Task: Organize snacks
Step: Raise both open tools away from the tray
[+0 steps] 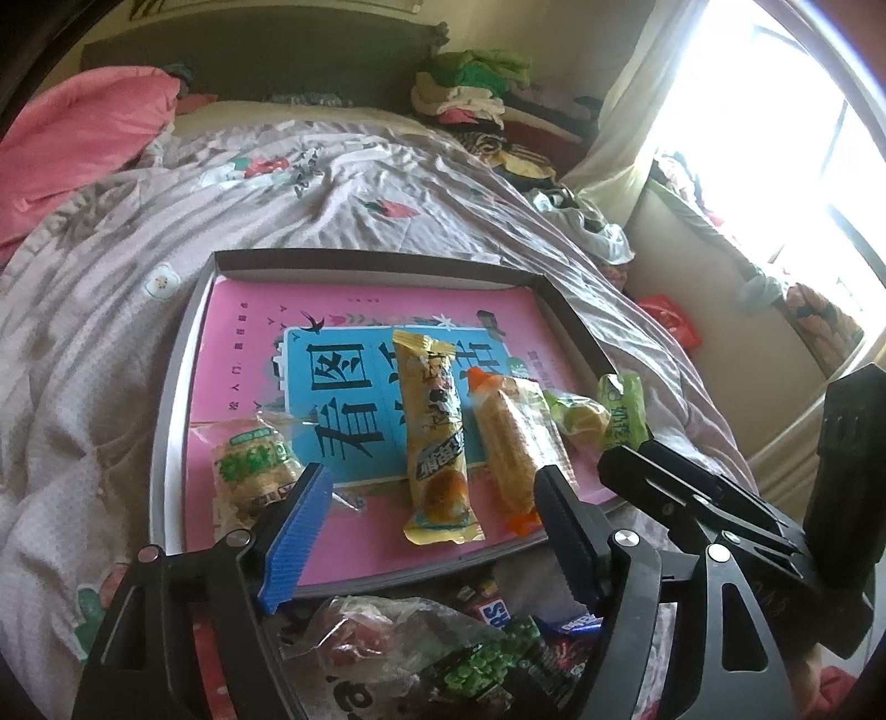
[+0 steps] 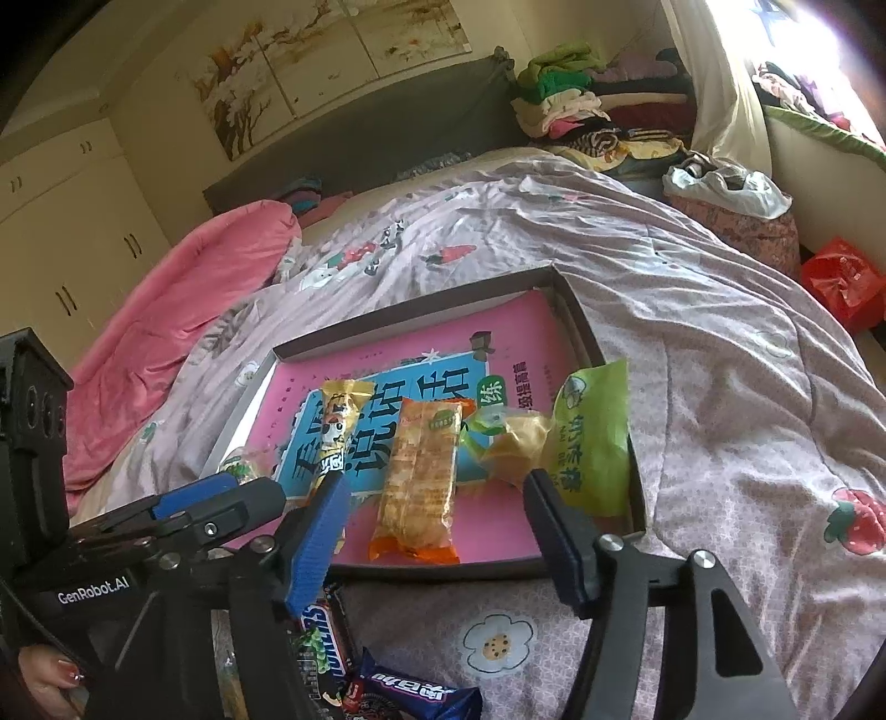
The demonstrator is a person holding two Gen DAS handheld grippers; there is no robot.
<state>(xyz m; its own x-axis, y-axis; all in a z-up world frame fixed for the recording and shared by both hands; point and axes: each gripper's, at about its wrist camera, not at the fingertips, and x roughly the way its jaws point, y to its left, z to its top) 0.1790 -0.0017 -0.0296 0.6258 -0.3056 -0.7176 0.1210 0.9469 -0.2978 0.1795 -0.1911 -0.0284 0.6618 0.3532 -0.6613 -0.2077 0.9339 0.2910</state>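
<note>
Four snacks had been laid side by side in the shallow tray point(image 1: 183, 354), evidently as a sorted row, the orange-ended pack point(image 2: 418, 476) at twelve o'clock of the right gripper point(image 2: 437, 531). Both it and the left gripper point(image 1: 432, 526) were held released, empty, over the unsorted pile point(image 1: 443, 659).

You're over a bed point(image 2: 692, 310) with a pink quilt point(image 2: 183, 310) and grey headboard point(image 2: 387, 133). Bright window point(image 1: 775, 144) at right, white wardrobe point(image 2: 72, 221) left, painting point(image 2: 332, 50) above.
</note>
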